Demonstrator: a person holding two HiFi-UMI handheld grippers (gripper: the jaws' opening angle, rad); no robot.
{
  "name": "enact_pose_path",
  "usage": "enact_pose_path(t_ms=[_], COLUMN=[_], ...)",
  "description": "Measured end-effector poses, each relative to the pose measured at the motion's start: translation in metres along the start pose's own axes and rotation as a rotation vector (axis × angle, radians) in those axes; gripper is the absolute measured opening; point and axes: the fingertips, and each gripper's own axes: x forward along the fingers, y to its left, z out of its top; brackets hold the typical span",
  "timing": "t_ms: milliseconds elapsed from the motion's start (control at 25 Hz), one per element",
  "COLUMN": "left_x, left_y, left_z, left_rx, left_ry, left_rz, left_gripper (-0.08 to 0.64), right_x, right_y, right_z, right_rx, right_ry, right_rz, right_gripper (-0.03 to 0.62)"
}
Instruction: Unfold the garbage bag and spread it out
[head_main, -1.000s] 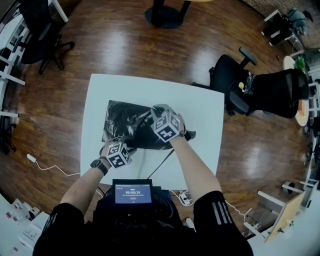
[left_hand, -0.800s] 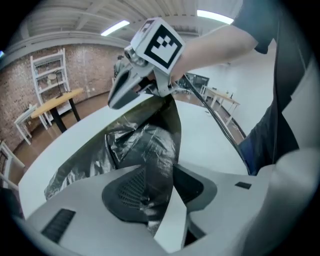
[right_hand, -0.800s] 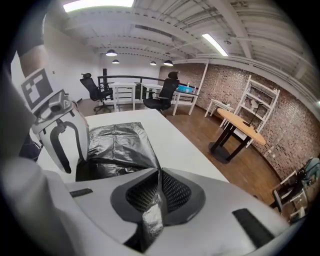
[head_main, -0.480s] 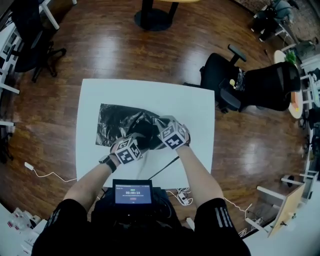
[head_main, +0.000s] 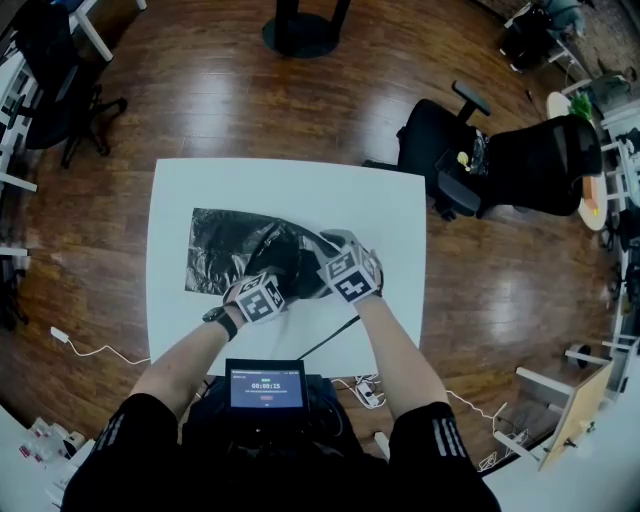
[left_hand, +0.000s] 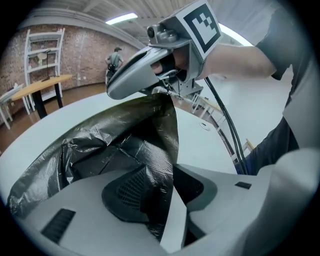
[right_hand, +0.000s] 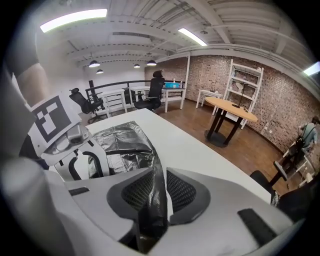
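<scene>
I see black crinkled plastic garbage bag (head_main: 225, 250) on white square table (head_main: 300, 185): flat part lies left, bunched right end lifted off the top. My left gripper (left_hand: 167, 197) clamps fold of film tight. My right gripper (right_hand: 159, 192), just beside it, has jaws opening, film strip hanging loose between them.

Glinting in glossy creases across the thin, crinkled black plastic film of the garbage bag (head_main: 225, 250). Lying on a smooth, matt white table (head_main: 300, 185). Gleaming with polished varnish over the wooden floor (head_main: 200, 90). Showing matt grey moulded plastic and a dark, finely ribbed pad (left_hand: 127, 192) on the left gripper (left_hand: 167, 175).
</scene>
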Motion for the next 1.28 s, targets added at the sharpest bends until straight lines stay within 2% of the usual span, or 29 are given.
enact_pose_path(t_ms=[80,280,400,600,840,1120,1280], left_x=[0.002,0.007,0.007,0.008,0.011,0.008,0.008], left_y=[-0.001,-0.004,-0.004,-0.005,-0.004,-0.005,-0.006], left_z=[-0.003,-0.011,-0.013,-0.016,-0.023,-0.021,-0.021], left_rx=[0.007,0.011,0.021,0.034,0.032,0.035,0.034], left_ry=[0.015,0.048,0.058,0.067,0.075,0.072,0.075], left_rz=[-0.002,-0.009,-0.008,-0.008,-0.008,0.002,0.005], left_gripper=[0.172,0.173,0.173,0.173,0.173,0.173,0.172], right_x=[0.002,0.018,0.023,0.035,0.044,0.061,0.065], right_y=[-0.003,-0.008,-0.015,-0.029,-0.056,-0.068,-0.070], right_z=[-0.012,-0.045,-0.055,-0.073,-0.062,-0.063,-0.065], right_rx=[-0.012,0.028,0.039,0.076,0.003,-0.077,-0.080], right_ry=[0.038,0.128,0.146,0.173,0.188,0.209,0.202], right_rz=[-0.009,0.020,0.008,-0.017,-0.095,-0.111,-0.109], right_gripper=[0.158,0.156,0.076,0.023,0.025,0.049,0.061])
